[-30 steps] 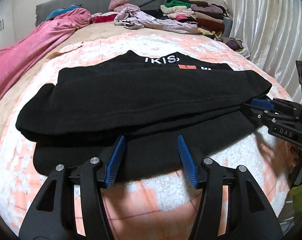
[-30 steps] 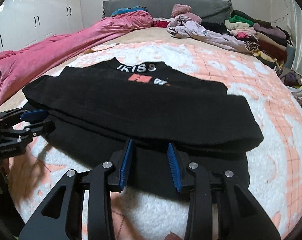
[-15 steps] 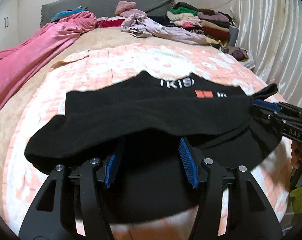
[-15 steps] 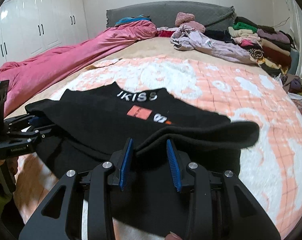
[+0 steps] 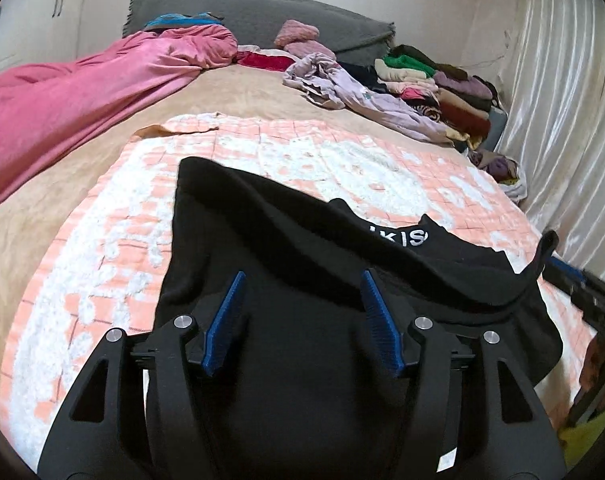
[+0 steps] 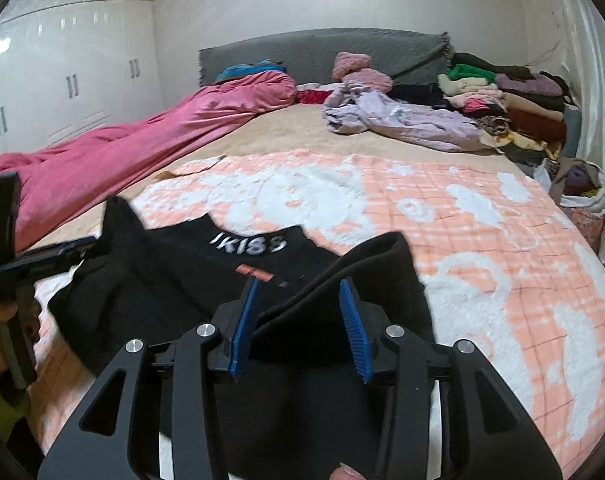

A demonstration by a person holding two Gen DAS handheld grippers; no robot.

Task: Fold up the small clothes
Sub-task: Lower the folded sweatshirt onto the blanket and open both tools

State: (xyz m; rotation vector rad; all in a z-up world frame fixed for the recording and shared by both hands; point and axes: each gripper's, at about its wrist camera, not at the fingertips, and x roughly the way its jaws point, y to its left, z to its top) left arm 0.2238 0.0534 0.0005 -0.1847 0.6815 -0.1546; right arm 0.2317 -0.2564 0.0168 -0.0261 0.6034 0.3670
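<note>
Black garment (image 5: 302, 240) with white lettering sits on the peach-and-white blanket (image 6: 482, 216), near edges lifted off it. Left gripper (image 5: 302, 312) jaws opening, black fabric between the blue pads, can't tell if they press it. Right gripper (image 6: 298, 320) same: jaws opening, a fold lying between them
</note>
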